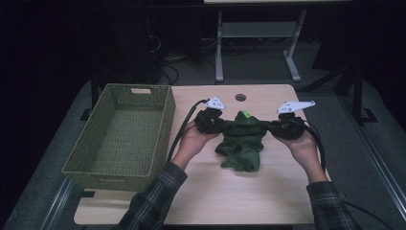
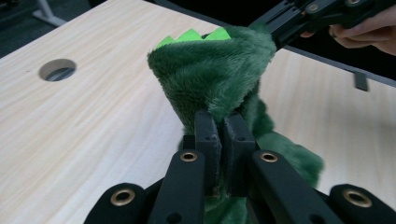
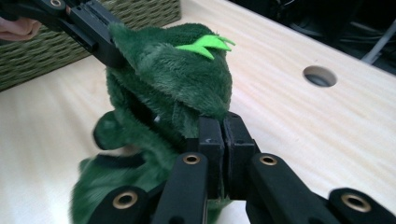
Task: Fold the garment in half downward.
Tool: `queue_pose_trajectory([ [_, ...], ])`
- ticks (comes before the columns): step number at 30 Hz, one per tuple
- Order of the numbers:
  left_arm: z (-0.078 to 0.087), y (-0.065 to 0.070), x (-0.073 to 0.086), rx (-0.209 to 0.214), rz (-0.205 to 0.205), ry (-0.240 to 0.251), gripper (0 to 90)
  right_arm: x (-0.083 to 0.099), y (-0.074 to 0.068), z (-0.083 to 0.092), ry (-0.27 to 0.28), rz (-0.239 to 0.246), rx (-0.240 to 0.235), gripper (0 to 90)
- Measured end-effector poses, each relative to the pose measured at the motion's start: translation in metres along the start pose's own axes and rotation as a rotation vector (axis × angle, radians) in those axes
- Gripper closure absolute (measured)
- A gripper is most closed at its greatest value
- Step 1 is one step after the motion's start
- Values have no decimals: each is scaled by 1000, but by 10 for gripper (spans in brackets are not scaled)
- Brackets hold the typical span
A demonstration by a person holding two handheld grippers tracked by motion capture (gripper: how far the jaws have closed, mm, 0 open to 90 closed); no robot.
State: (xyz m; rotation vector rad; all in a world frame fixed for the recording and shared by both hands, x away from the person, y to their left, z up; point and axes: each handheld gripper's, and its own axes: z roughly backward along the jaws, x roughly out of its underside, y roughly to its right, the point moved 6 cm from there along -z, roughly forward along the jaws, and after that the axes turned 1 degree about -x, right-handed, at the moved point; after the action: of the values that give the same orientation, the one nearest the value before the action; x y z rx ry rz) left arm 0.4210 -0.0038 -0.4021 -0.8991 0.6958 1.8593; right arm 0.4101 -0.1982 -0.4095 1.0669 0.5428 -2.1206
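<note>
A dark green plush garment [image 1: 242, 139] with bright green spikes [image 1: 244, 114] hangs between both grippers above the light wooden table [image 1: 268, 191]. My left gripper [image 1: 225, 125] pinches its left edge, jaws shut on the fleece [image 2: 212, 74]. From the other side my right gripper [image 1: 269, 127] is shut on the right edge [image 3: 173, 88]. In the left gripper view the right gripper [image 2: 280, 25] grips the far side of the fleece; in the right gripper view the left gripper [image 3: 105, 39] does the same. The lower part of the garment droops onto the tabletop.
A green woven basket [image 1: 122, 134] stands on the table's left part, close to the left hand. A round cable hole [image 1: 240, 97] lies near the far edge. Cables trail from both grippers. Beyond the table stands a grey desk frame [image 1: 258, 43].
</note>
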Motion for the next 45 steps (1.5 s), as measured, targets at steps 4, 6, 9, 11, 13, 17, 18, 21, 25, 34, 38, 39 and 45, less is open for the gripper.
queue_pose_trajectory([
  [4,2,12,6,13,-30,-12,859,9,-11,6,6,7,-16,877],
  [6,4,17,11,25,-43,-24,859,14,-17,8,12,9,-30,877],
  [9,5,24,18,38,-56,-27,858,21,-26,10,13,18,-39,876],
  [11,5,27,23,47,-58,-26,854,26,-31,11,-2,19,-50,874],
  [13,6,30,28,60,-56,-25,853,29,-36,12,5,31,-51,874],
  [17,8,37,36,86,-47,-31,850,37,-44,13,-18,30,-62,873],
  [18,8,38,38,89,-47,-33,849,38,-46,15,-11,35,-64,873],
  [21,8,42,47,102,-42,-45,849,44,-52,17,-12,26,-73,870],
  [25,6,49,59,118,-37,-67,849,55,-58,18,-21,26,-92,870],
  [34,-5,61,85,162,-44,-142,849,88,-75,11,-80,2,-135,869],
  [38,-17,65,96,178,-42,-185,849,101,-77,7,-117,-2,-151,870],
  [39,-20,66,98,181,-39,-193,849,103,-76,5,-124,-3,-154,870],
  [45,-30,64,105,190,-39,-221,848,114,-74,-4,-172,-25,-169,867],
])
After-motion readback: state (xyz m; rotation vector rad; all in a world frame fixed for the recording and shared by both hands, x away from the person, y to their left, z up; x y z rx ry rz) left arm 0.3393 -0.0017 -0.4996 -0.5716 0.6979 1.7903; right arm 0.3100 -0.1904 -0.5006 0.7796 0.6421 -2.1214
